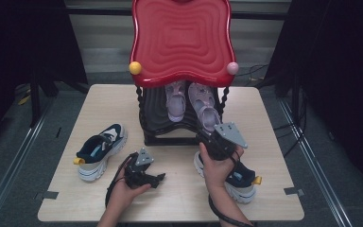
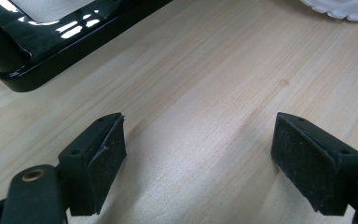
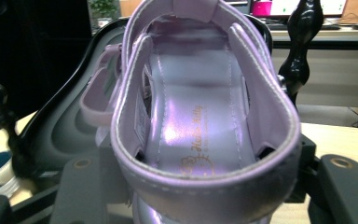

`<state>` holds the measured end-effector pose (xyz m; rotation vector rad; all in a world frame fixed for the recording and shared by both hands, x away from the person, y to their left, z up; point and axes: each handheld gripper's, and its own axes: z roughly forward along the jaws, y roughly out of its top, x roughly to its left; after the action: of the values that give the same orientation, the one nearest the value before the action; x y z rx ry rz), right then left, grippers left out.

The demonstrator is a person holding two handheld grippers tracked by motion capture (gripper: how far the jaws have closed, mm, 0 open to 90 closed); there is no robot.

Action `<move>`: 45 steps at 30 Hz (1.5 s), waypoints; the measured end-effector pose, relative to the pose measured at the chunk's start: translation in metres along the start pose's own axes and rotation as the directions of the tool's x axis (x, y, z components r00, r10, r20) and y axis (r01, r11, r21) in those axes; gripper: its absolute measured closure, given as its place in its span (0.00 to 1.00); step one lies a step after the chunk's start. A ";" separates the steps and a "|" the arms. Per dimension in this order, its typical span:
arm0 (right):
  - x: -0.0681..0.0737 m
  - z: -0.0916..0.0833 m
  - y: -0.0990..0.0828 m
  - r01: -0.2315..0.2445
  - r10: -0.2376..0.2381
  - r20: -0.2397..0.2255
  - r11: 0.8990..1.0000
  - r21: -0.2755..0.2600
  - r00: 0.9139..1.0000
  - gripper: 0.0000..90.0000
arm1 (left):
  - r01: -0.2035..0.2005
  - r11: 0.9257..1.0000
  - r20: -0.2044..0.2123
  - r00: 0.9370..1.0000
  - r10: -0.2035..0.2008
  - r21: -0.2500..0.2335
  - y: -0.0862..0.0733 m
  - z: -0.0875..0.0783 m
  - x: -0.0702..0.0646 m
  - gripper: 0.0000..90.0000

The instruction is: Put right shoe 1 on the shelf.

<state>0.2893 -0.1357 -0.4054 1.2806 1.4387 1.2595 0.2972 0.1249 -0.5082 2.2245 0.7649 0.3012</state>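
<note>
The right gripper [image 1: 211,134] clamps the heel of a lilac sandal [image 3: 200,135], one jaw at each side of it, at the front edge of the black lower shelf [image 1: 163,124] of the red-topped rack [image 1: 181,38], beside its twin sandal [image 1: 175,99]. The left gripper [image 2: 198,158] rests low over the bare wooden table [image 2: 205,79] with its jaws wide apart and nothing between them. A navy-and-white sneaker [image 1: 99,151] lies on the table left of it, and another [image 1: 238,182] lies under the right hand.

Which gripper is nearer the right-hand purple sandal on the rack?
Right. The right gripper grips that purple sandal at its heel; the left gripper rests open on the table, farther off.
</note>
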 end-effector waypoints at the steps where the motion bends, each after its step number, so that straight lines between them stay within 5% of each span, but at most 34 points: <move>1: 0.001 0.002 0.000 -0.003 0.003 0.005 1.000 -0.001 1.000 0.41 | -0.001 1.000 0.000 1.000 0.001 0.001 0.000 0.000 0.000 0.19; 17: 0.009 0.033 0.007 -0.015 0.021 0.092 0.998 -0.068 0.996 0.41 | -0.002 1.000 0.005 1.000 0.002 0.002 0.000 0.000 0.000 0.18; 45: 0.017 0.083 0.000 -0.062 0.065 0.178 0.998 -0.018 0.982 0.40 | -0.004 1.000 0.004 1.000 0.004 0.000 0.000 0.000 -0.001 0.18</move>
<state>0.3677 -0.1055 -0.4183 1.4035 1.2699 1.1612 0.2968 0.1240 -0.5084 2.2261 0.7586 0.2988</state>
